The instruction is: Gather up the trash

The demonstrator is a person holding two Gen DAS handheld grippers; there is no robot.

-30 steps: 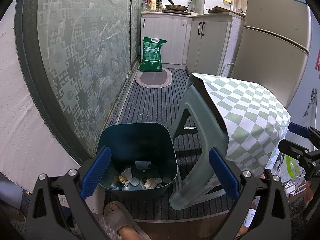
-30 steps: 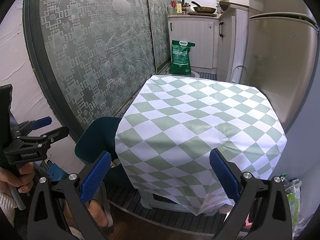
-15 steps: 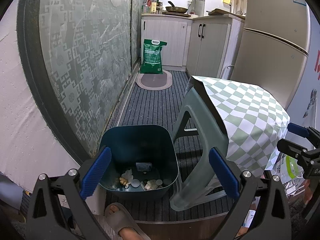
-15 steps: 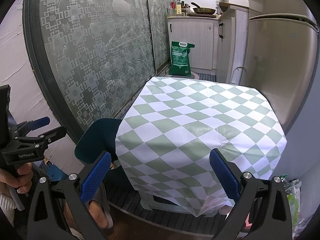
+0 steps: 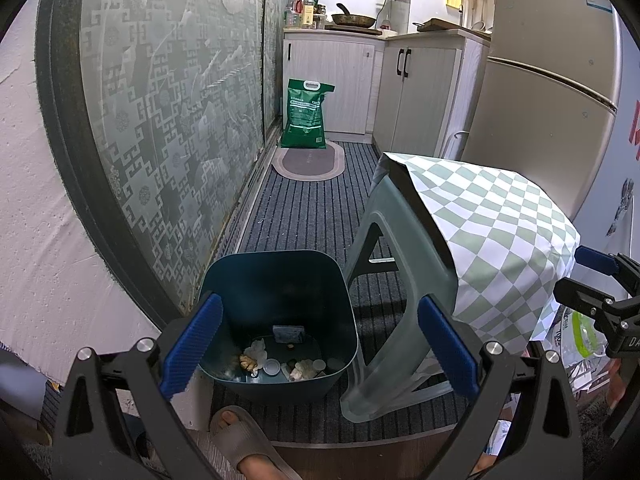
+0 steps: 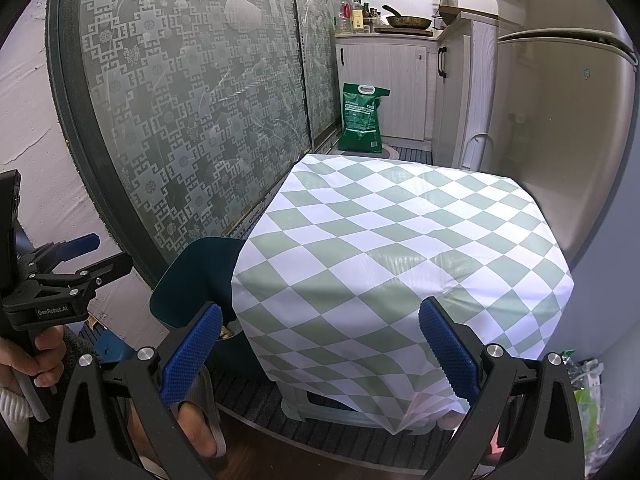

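A dark teal bin [image 5: 276,280] stands on the floor below my left gripper [image 5: 318,346], which is open and holds nothing. In the bin's bottom lie crumpled paper [image 5: 256,348], bottle caps [image 5: 271,366] and a small blue packet [image 5: 288,333]. Its rim [image 6: 192,276] shows left of the checked cloth in the right wrist view. My right gripper [image 6: 318,354] is open and empty, above the near edge of the green-and-white checked cloth [image 6: 400,260] that covers a grey plastic stool [image 5: 384,280]. No trash shows on the cloth.
A frosted patterned glass door [image 5: 168,120] runs along the left. Behind stand a green sack [image 5: 306,114], an oval mat [image 5: 308,160], white cabinets [image 5: 416,92] and a fridge [image 5: 548,92]. A foot in a grey slipper [image 5: 248,448] is beside the bin. Plastic bags [image 6: 588,400] lie at the right.
Both views have drifted slightly back and up; the bin and stool sit a little lower in frame. Both grippers stay open and empty.
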